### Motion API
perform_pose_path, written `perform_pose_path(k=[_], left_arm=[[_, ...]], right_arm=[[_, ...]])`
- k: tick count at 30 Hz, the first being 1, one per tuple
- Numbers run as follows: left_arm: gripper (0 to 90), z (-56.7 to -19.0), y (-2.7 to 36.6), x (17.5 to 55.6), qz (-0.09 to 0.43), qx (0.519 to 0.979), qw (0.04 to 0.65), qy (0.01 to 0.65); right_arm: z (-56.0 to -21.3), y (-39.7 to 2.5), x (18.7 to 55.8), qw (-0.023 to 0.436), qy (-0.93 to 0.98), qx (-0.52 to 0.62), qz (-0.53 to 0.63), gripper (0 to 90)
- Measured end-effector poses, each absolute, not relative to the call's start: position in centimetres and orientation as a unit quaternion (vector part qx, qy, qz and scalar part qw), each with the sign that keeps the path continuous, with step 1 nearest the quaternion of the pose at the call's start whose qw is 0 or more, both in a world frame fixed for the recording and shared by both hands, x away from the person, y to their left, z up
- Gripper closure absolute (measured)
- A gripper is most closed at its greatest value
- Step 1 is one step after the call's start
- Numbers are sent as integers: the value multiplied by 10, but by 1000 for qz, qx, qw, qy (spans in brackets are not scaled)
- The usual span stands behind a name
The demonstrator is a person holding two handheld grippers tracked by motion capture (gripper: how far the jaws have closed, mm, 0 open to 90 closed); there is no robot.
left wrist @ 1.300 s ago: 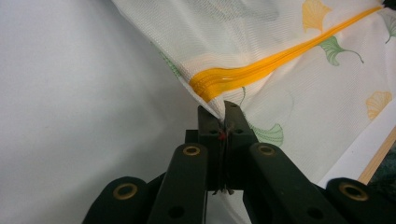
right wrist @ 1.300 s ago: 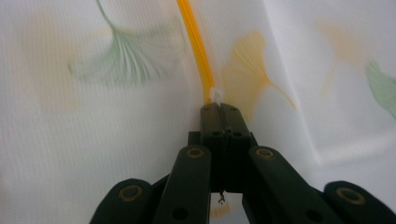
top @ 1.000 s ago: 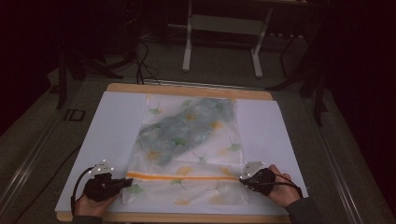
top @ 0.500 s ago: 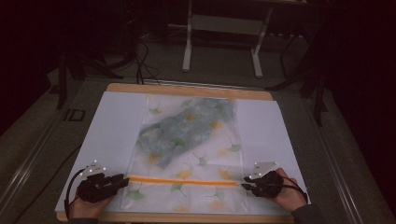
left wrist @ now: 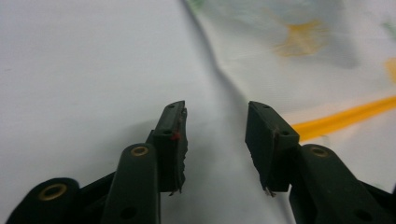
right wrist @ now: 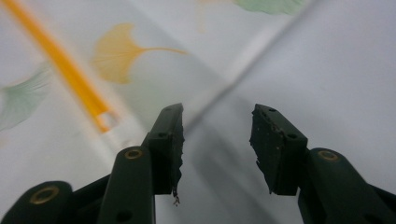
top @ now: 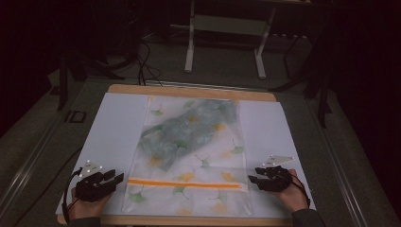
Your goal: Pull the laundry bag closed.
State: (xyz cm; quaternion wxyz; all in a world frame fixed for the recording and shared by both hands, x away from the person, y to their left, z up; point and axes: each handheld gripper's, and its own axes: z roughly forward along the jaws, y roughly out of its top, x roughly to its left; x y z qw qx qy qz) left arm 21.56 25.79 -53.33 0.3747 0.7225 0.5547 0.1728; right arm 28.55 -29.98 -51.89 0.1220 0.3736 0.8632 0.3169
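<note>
A translucent zip bag point(top: 189, 156) printed with ginkgo leaves lies flat on the white table cover point(top: 113, 137), a grey-green cloth point(top: 189, 132) inside it. Its orange zipper strip point(top: 184, 182) runs across near the front edge. My left gripper point(top: 116, 178) rests open just off the bag's left edge point(left wrist: 224, 79), nothing between its jaws. My right gripper point(top: 253, 180) sits open just off the bag's right edge, beside the zipper's end point(right wrist: 105, 119). In each gripper view the jaws stand apart over bare cover, with the left gripper point(left wrist: 215, 130) and right gripper point(right wrist: 217, 135) holding nothing.
The wooden table edge point(top: 189, 91) shows at the back. Beyond it stand a metal frame point(top: 227, 42) and cables point(top: 142, 61) on a dark floor. White cover lies bare on both sides of the bag.
Both grippers have pulled outward and toward the front, off the bag's sides. The zipper strip has shifted toward the front edge and the bag now lies flatter.
</note>
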Motion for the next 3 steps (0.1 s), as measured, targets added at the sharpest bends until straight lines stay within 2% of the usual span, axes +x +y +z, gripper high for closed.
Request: perform_pose_path(k=[3], left_arm=[[546, -537, 255, 221, 197, 729, 342, 559]], right_arm=[[-527, -304, 285, 142, 846, 399, 324, 525]])
